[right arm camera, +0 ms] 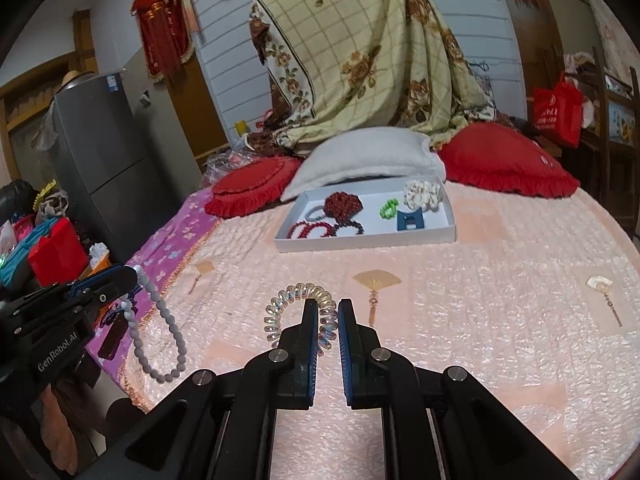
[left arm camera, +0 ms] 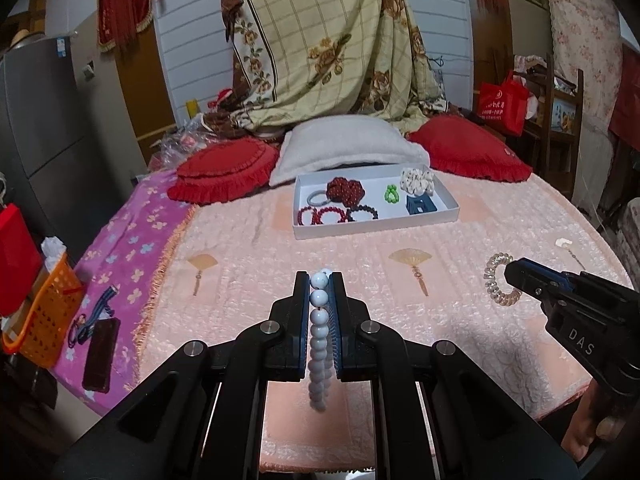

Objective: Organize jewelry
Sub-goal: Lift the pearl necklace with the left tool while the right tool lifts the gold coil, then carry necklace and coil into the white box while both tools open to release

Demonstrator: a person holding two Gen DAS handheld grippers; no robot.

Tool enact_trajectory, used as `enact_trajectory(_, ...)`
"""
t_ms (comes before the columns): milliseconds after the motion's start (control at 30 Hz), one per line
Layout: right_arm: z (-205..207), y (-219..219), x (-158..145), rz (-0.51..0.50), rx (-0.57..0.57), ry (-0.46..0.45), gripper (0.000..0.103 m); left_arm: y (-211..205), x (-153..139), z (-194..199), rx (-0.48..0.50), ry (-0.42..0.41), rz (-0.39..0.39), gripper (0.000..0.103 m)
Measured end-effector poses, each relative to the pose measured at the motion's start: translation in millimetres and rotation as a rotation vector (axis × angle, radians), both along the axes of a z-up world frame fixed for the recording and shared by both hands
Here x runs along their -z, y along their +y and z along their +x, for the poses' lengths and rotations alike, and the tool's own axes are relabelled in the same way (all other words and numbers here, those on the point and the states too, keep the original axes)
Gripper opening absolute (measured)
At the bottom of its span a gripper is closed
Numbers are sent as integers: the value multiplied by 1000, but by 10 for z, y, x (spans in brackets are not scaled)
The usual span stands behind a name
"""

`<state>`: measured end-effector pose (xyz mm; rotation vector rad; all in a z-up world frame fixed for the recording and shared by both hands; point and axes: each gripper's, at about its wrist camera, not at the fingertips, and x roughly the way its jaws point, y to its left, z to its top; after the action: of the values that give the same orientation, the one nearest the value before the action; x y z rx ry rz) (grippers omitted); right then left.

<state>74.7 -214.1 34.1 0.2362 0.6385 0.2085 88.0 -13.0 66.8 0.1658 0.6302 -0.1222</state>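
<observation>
pale bead bracelet [left arm camera: 319,320] between left jaws

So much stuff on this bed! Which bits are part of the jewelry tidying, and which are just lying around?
Part of the job:
- white tray with bracelets
- pale bead string in the left tool
- clear coil hair tie in the right tool

Just lying about:
- red cushions
- white pillow
- orange basket
- floral blanket

Bead bracelet [left arm camera: 320,332] partly hidden between closed jaws.
</observation>
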Motion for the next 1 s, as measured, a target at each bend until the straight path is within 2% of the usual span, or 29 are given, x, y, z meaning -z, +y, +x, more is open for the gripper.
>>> enact_trajectory(233, 347, -195, 159, 2, 21, 51, 9, -58, 29, 468, 28, 54, -7, 8)
enact_trajectory(400, 720, -344, 169, -20, 25, 65, 9, -216, 25, 974, 93, 133, -47, 8)
enact_trajectory(700, 1781, -726, 277, -21, 52, 121, 9, -698, 46, 2138, 195, 232, -108, 8)
enact_trajectory(833, 2193, -761, 360, 7, 32, 142, 9, -994, 80, 2698, 236, 233, -72, 8)
enact_trajectory(1000, 2676, -593, 593, 48, -38, 188, 9, -1317, 285, 3420, 276, 306, -25, 8)
